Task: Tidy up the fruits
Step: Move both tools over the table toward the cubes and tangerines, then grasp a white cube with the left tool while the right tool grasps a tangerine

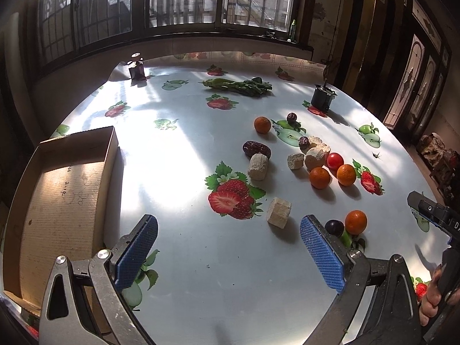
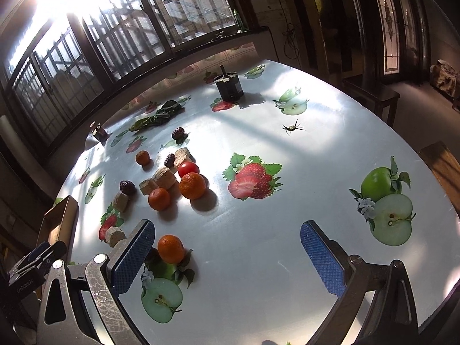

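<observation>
Several small oranges point(image 1: 319, 177) lie on the fruit-print tablecloth point(image 1: 178, 172), with a cherry tomato point(image 1: 335, 161), dark dates point(image 1: 256, 149), a dark grape point(image 1: 334, 226) and tan cork-like chunks point(image 1: 278, 212). An open cardboard box point(image 1: 63, 189) stands at the left. My left gripper point(image 1: 230, 247) is open and empty above the cloth, between the box and the fruits. My right gripper point(image 2: 227, 253) is open and empty; one orange point(image 2: 170, 249) lies just inside its left finger point(image 2: 133, 256). More oranges point(image 2: 192, 185) and the tomato point(image 2: 188, 169) lie beyond.
A bunch of green vegetables point(image 1: 238, 85) lies at the far side. A black cylinder point(image 1: 322, 97) stands at the far right and a small dark jar point(image 1: 137, 69) at the far left. A small spider-like stalk point(image 2: 291, 127) lies on the cloth. Windows run behind the table.
</observation>
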`<control>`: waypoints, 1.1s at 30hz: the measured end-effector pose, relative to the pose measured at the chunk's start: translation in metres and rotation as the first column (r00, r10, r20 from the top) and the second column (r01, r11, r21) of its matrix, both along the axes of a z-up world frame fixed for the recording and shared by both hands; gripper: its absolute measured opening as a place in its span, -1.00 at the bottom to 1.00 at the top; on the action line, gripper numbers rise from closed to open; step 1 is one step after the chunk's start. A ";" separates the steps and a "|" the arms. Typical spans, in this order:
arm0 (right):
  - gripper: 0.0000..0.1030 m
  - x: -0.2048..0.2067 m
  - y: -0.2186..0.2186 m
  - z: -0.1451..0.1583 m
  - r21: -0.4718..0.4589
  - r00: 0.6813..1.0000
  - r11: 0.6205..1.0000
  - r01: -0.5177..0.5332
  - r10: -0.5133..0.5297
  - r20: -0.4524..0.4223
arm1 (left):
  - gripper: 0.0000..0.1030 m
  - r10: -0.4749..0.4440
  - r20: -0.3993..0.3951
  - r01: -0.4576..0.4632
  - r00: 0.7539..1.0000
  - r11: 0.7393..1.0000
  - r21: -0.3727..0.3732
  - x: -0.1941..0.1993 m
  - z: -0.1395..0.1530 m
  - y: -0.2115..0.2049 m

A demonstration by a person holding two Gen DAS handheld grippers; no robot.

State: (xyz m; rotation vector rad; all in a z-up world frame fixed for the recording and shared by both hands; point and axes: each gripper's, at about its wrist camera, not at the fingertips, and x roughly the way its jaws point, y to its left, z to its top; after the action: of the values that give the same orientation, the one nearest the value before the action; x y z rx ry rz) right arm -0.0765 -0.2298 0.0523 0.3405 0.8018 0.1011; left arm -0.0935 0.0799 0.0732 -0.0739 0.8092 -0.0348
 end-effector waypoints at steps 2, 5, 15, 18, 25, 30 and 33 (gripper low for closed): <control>0.99 0.001 0.000 -0.001 -0.001 1.000 1.000 -0.026 0.026 -0.006 | 0.94 0.003 0.002 -0.003 1.000 1.000 0.009 0.001 -0.001 0.001; 0.99 0.003 0.011 -0.004 -0.030 0.996 0.996 -0.088 0.087 -0.027 | 0.93 -0.001 -0.008 0.001 1.000 1.000 -0.005 0.008 -0.003 0.003; 0.40 0.005 0.064 -0.011 -0.168 0.954 0.939 -0.299 0.287 -0.090 | 0.39 -0.106 -0.087 0.104 0.991 0.994 -0.027 0.038 -0.019 -0.023; 0.39 0.010 0.073 -0.016 -0.184 0.941 0.924 -0.336 0.320 -0.113 | 0.39 -0.133 -0.096 0.132 0.986 0.991 -0.020 0.046 -0.022 -0.032; 0.19 0.028 0.076 -0.025 -0.139 0.931 0.926 -0.351 0.328 -0.163 | 0.38 -0.166 -0.162 0.164 0.973 0.986 -0.027 0.065 -0.043 -0.044; 0.16 0.038 0.084 -0.032 -0.142 0.925 0.925 -0.352 0.321 -0.202 | 0.38 -0.152 -0.184 0.150 0.971 0.988 -0.026 0.070 -0.055 -0.042; 0.03 0.042 0.089 -0.037 -0.143 0.920 0.923 -0.359 0.324 -0.219 | 0.23 -0.156 -0.191 0.153 0.969 0.988 -0.029 0.071 -0.059 -0.043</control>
State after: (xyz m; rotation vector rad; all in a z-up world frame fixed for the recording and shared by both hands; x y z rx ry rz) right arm -0.0348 -0.1406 0.0151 0.0332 1.0503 0.3264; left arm -0.0225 0.0370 0.0138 -0.0271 1.0077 -0.1832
